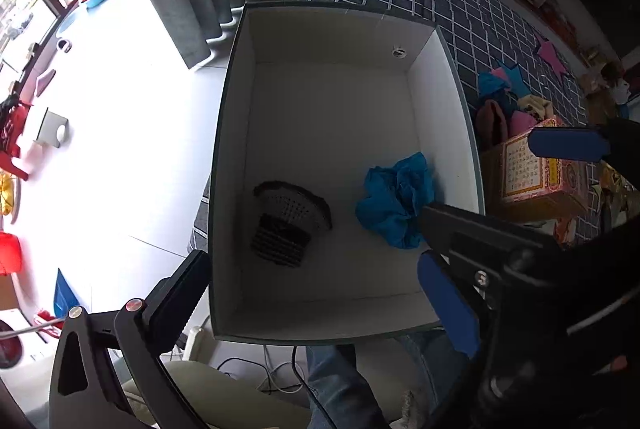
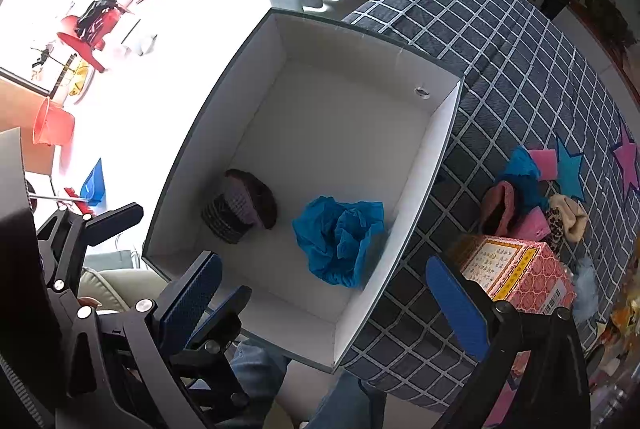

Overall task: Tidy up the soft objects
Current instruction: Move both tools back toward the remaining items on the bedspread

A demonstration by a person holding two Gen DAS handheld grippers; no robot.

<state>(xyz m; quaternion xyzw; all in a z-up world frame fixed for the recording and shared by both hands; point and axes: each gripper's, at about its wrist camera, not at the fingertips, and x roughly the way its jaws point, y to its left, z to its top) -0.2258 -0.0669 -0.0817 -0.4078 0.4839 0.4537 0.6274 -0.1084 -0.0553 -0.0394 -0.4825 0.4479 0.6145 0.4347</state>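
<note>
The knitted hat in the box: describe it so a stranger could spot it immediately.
Find the large white-lined box sitting at the edge of the checked bedcover. Only two things lie on its floor, both near the front. The knitted hat is the dark grey-and-black one on the left, ribbed and lying on its side, unlike the crumpled bright blue cloth to its right.

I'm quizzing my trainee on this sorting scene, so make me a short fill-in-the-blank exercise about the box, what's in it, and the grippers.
1. The crumpled cloth lying in the box is ____ in colour.
2. Beside it in the box lies a dark knitted ____.
3. The pile of soft items waiting on the checked cover lies ____ the box.
4. The left gripper and the right gripper are both ____.

Missing words: blue; hat; outside; open
</note>
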